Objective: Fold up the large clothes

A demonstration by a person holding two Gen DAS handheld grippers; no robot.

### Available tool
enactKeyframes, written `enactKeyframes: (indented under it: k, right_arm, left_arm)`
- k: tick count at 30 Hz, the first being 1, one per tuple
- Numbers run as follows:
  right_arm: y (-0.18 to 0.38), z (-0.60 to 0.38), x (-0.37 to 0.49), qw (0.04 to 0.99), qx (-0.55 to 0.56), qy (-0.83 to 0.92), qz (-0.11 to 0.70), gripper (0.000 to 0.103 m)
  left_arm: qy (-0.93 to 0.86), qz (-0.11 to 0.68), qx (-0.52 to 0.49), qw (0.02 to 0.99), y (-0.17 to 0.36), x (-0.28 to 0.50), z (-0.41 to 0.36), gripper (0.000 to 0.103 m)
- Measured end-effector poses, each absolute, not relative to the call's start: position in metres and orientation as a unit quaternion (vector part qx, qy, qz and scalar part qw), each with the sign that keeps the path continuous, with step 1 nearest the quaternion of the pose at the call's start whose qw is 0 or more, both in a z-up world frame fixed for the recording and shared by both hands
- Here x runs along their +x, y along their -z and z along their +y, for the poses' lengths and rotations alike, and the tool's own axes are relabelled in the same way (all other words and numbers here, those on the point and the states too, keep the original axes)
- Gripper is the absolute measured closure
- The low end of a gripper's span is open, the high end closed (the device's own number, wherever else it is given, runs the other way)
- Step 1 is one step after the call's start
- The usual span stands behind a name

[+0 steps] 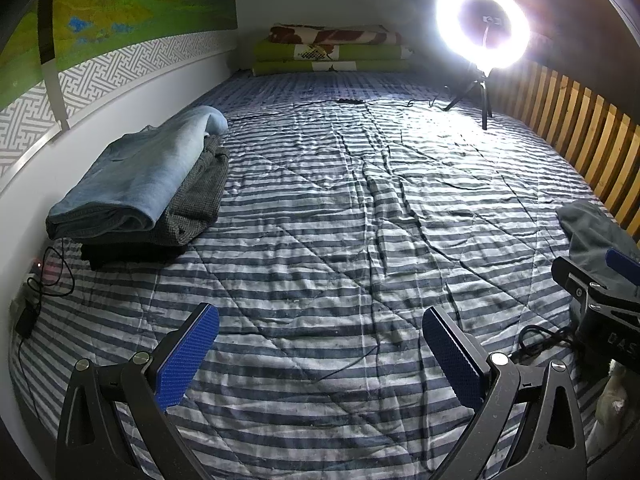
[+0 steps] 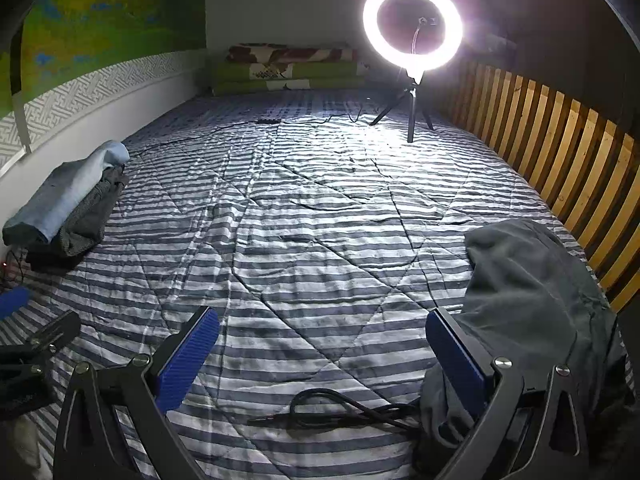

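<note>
A grey garment (image 2: 532,292) lay unfolded on the striped bed (image 2: 320,220), just right of the right gripper (image 2: 322,354), its jaws wide and empty like the left gripper (image 1: 320,356). Folded clothes (image 1: 136,184) sat stacked far left.

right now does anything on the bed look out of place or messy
Yes: a grey garment lies crumpled by the slatted rail, unlike the folded stack opposite. A loose black cable is coiled on the striped quilt beside it.
</note>
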State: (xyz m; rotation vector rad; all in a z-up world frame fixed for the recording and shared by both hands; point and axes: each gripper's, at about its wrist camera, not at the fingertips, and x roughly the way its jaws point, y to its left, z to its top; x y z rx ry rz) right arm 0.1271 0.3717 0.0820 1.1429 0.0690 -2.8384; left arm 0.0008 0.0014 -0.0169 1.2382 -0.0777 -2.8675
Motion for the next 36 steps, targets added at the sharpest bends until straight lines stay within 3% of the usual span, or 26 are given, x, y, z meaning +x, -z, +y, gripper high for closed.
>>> enactKeyframes:
  k: [17,26,36]
  right_arm:
    - [-0.087,0.401,0.142,0.017,0.377,0.926,0.015,0.001]
    - [-0.108,0.454,0.146,-0.037,0.372,0.927,0.037,0.001]
    - [-0.108,0.542,0.127,-0.078,0.418,0.905,0.006,0.001]
  left_arm:
    - [0.924,-0.028,0.382,-0.017,0.000,0.008,0.018,0.000]
    - [0.919,-0.021,0.392,-0.030,-0.001,0.005,0.028,0.000]
    - [0.915,-0.042,0.400,-0.045,0.009,0.005,0.046,0.000]
